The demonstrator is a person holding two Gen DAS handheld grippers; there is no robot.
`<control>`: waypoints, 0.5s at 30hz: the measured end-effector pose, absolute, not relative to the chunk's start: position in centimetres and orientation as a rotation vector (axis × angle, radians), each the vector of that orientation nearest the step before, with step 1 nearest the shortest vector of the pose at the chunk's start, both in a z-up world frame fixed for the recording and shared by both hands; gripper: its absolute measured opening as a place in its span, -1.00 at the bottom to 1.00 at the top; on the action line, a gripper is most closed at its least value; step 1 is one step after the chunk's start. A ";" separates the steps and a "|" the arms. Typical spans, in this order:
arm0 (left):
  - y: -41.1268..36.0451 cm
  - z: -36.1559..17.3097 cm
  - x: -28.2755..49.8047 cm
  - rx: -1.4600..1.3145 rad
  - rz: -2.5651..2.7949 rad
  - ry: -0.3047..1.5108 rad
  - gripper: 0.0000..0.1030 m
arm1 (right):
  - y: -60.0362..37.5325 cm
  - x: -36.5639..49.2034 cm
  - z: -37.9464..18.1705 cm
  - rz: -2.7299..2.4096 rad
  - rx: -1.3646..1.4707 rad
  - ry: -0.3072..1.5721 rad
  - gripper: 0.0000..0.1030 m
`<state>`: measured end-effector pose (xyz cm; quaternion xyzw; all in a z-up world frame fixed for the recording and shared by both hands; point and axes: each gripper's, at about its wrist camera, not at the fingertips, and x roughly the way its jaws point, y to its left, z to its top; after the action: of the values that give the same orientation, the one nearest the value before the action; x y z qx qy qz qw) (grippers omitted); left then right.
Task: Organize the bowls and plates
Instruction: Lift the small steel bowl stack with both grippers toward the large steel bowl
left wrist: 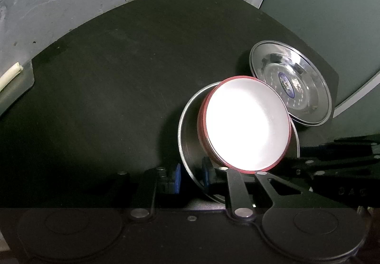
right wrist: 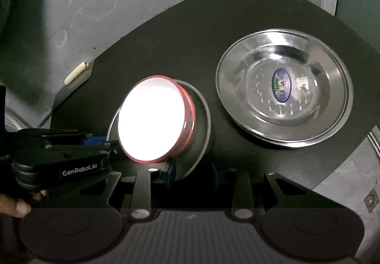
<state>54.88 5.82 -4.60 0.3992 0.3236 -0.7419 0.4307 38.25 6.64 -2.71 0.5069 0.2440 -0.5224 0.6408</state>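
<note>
Over the dark table (left wrist: 106, 78), both tools share one load: the left gripper (left wrist: 191, 177) and right gripper (right wrist: 192, 175) each straddle the steel plate's (left wrist: 187, 135) rim, fingers apparently pinching it, likely to keep the red-rimmed bowl (left wrist: 247, 126) riding level. Bowl and plate face up, no long axis. A second steel plate (right wrist: 282, 88) waits just beside.

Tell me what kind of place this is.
Probably a makeshift test bench, not a real kitchen: a dark mat lies on a scuffed grey floor or slab, holding only a steel plate and a red-rimmed bowl in a steel bowl, with both grippers closing around them.
</note>
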 end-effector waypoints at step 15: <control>6.1 -4.5 55.3 0.977 -1.853 0.808 -0.63 | 6.6 39.1 -3.8 -1.160 1.125 0.537 -0.33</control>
<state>55.25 6.11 -4.53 0.3923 0.3244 -0.7437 0.4334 39.15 6.65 -3.81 0.4971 0.2372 -0.5123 0.6589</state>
